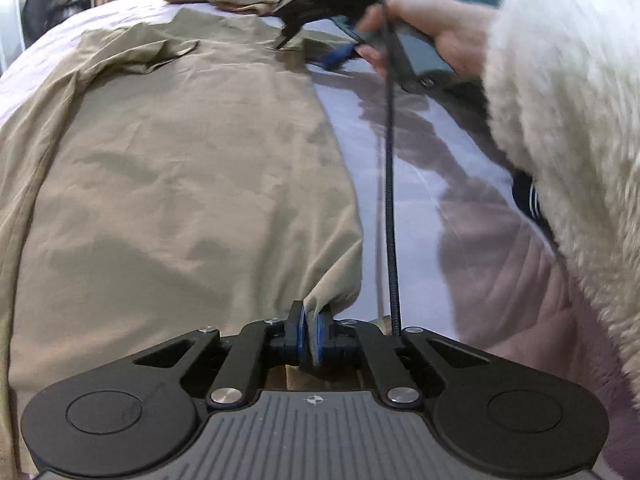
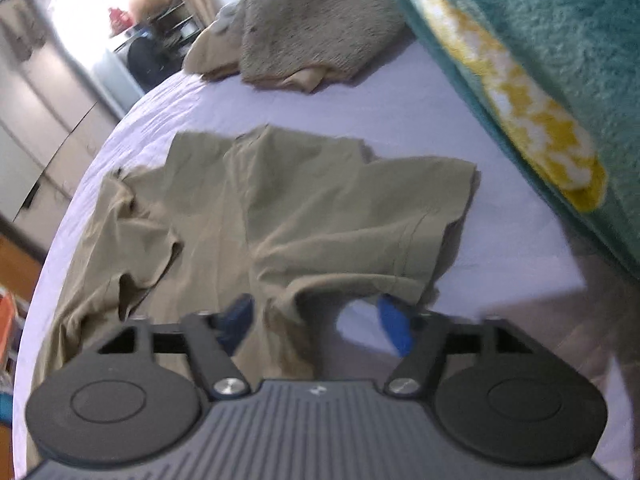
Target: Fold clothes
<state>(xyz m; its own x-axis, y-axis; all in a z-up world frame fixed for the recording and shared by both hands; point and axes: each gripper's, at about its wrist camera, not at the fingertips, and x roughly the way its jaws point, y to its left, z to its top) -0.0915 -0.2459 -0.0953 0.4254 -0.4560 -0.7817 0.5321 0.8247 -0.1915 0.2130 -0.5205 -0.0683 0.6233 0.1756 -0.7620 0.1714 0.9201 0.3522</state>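
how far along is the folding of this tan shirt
Early on. Done: a folded pile sits at the far end of the bed. In hand: the left gripper is shut on a corner of the tan shirt, which lies mostly spread out; the right gripper is open over the sleeve edge, not gripping. Left: essentially every fold on this shirt.

shirts: 1 [image 2: 280, 216] | folded piles: 1 [image 2: 304, 36] | claws: 2 [image 1: 311, 334] [image 2: 316, 316] | blankets: 1 [image 2: 540, 60]
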